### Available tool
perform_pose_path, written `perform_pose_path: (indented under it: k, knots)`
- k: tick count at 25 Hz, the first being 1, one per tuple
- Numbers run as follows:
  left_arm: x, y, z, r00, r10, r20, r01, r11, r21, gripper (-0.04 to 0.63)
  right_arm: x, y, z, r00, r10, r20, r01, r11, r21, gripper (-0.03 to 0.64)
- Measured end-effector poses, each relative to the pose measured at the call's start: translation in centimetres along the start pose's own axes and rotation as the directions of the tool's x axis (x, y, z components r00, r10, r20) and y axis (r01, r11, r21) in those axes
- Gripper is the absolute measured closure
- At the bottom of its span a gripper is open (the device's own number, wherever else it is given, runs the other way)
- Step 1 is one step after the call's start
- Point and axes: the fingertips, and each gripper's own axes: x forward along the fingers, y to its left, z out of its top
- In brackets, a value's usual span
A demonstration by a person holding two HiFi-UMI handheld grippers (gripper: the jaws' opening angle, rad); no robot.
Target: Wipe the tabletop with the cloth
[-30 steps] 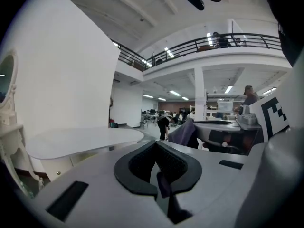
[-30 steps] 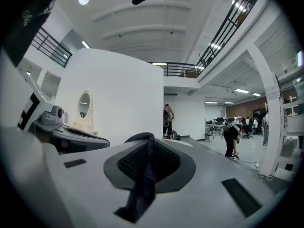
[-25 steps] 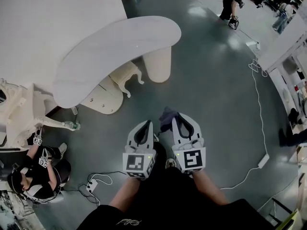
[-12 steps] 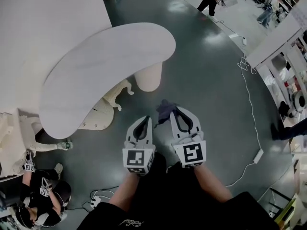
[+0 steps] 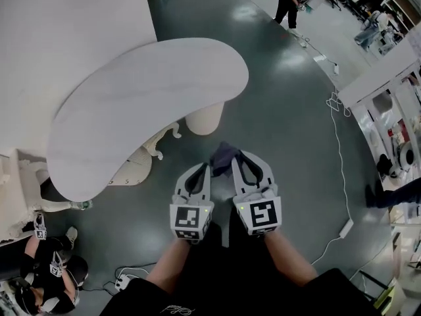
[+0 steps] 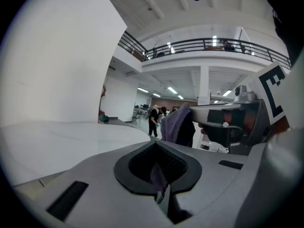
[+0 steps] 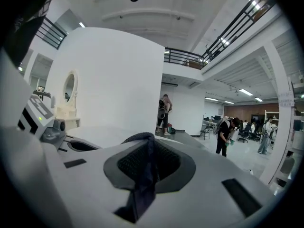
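Near tabletop (image 5: pixel 131 104), left gripper (image 5: pixel 202 170) beside right gripper (image 5: pixel 239 157); right pinches cloth (image 5: pixel 222 155).

no legible text, labels, numbers or signs

White bean-shaped counter (image 5: pixel 145 97), top smooth and pale, carried on a round cream pedestal (image 5: pixel 205 119), glossy grey-green floor (image 5: pixel 289 124) beneath, white cable (image 5: pixel 333 101) trailing over it toward a power strip (image 5: pixel 345 228), person (image 5: pixel 46 288) seated on floor, lower left.
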Motion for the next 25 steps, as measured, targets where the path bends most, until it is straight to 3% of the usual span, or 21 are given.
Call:
perform_pose_path:
  k: [7,15,21,25]
  knots:
    - [3.4,1.2,-0.5,0.998,0.066,-0.025,-0.066,0.998,-0.010,0.592,3.6,-2.6,-1.8,0.997,0.070,-0.018,-0.070,0.997,0.017,0.583]
    - [11.3,0.6,-2.0,0.992,0.111,-0.066,-0.114,0.993,-0.040,0.592,8.2,-7.9,-5.2,0.983,0.183,-0.002,-0.183,0.982,0.050,0.583]
    - [14.7,2.7,-4.1,0.976,0.209,-0.058,-0.211,0.977,-0.039,0.592,12.4,-7.7,-10.1,0.962,0.273,-0.009,-0.272,0.961,0.040,0.583]
    - [15.2,4.8,-7.8,0.971,0.223,-0.087,-0.228,0.972,-0.053,0.592,14.6,-6.4,-14.4,0.956,0.291,-0.033,-0.291,0.957,0.013,0.583]
